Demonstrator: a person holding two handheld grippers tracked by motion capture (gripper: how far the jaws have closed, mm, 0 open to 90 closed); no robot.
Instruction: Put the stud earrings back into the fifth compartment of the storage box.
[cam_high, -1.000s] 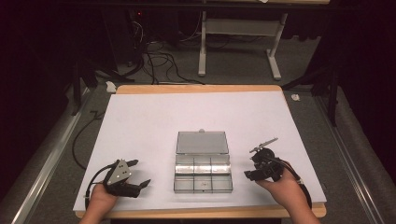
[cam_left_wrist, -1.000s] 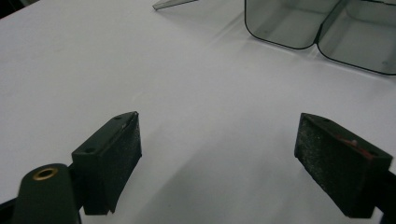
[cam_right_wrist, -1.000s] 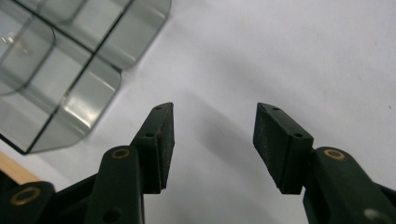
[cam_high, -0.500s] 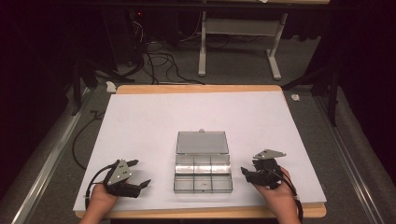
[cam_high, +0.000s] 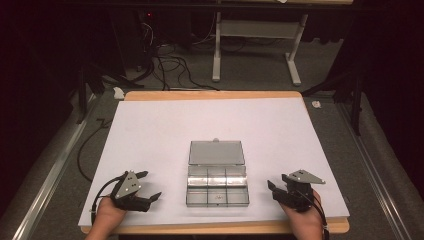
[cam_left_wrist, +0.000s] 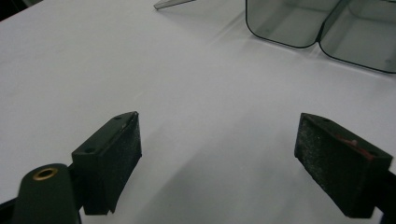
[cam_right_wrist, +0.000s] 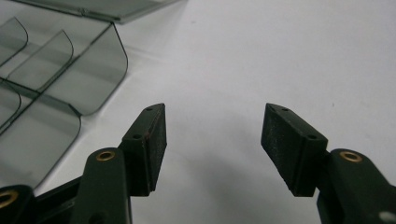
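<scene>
The clear plastic compartment box (cam_high: 217, 186) lies open near the front edge of the desk (cam_high: 210, 95), on the white sheet (cam_high: 200, 130) that covers most of the desk top. Its lid (cam_high: 216, 152) is folded back flat on the sheet, on the far side of the tray, with a small tab at its far edge. The tray shows two rows of three compartments; a small speck lies in the middle compartment of the near row, too small to identify. The left gripper (cam_high: 148, 186) sits on the sheet to the left of the box, near it but not touching, held in the person's left hand (cam_high: 106, 216). Its fingers (cam_left_wrist: 109, 161) stand wide apart and hold nothing; in the left gripper view, bare sheet lies between them and the rounded corners of the tray appear at the upper right. The right gripper (cam_high: 275, 189) sits to the right of the box, apart from it, held in the right hand (cam_high: 306, 220), with its grey three-cornered plate on top. Its fingers (cam_right_wrist: 150, 144) are likewise open and empty, with bare sheet between them; the right gripper view shows the tray's compartment walls at the left. A dark cable trails from each gripper.
</scene>
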